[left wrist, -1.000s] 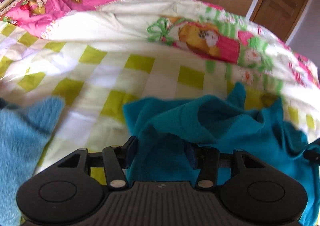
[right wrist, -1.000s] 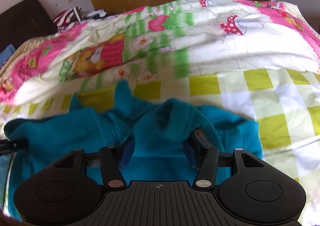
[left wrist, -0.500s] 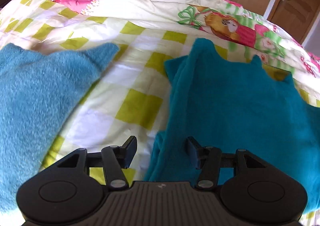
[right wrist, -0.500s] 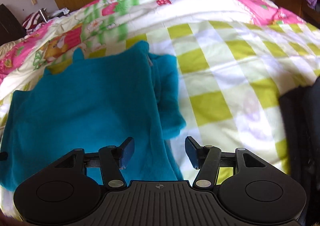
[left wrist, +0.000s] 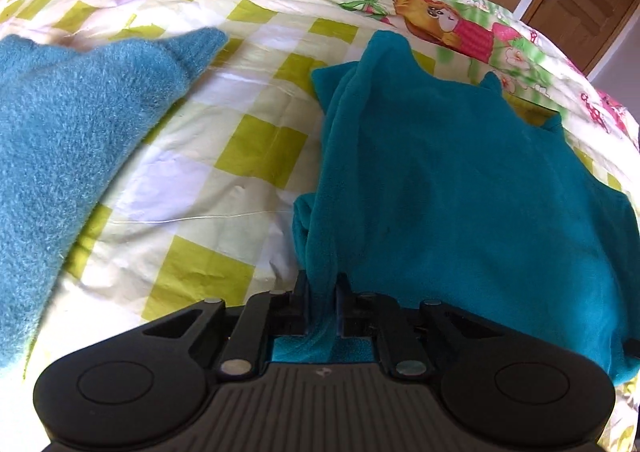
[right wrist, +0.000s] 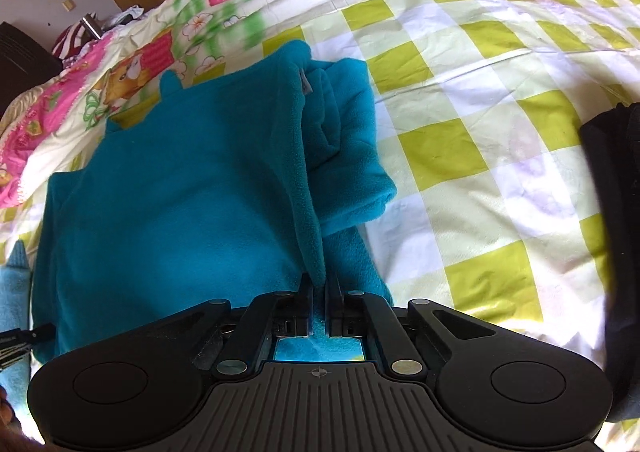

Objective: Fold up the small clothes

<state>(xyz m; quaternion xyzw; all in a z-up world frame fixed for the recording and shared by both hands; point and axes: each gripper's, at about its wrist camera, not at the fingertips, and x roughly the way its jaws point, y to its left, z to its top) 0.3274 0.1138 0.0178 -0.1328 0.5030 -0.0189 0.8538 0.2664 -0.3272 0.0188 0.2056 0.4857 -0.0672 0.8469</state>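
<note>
A teal fleece garment (left wrist: 460, 180) lies flat on the checked bedspread, folded over with a sleeve tucked along its right side (right wrist: 348, 156). My left gripper (left wrist: 322, 284) is shut on the garment's near left edge, a ridge of fleece pinched between its fingers. In the right wrist view the same teal fleece garment (right wrist: 180, 180) fills the left half. My right gripper (right wrist: 319, 286) is shut on its near right edge, where the folded hem rises between the fingers. The cloth under both gripper bodies is hidden.
A fuzzy light-blue garment (left wrist: 68, 140) lies to the left on the bed. A dark garment (right wrist: 612, 220) sits at the right edge. The yellow-green checked bedspread (right wrist: 480, 140) spreads between them, a cartoon-print quilt (left wrist: 432, 16) beyond, and wooden wardrobe doors (left wrist: 576, 0) behind.
The garment went from bunched and lifted to lying flat. Half a second ago both grippers stood open over its near edge; now both have shut on that edge.
</note>
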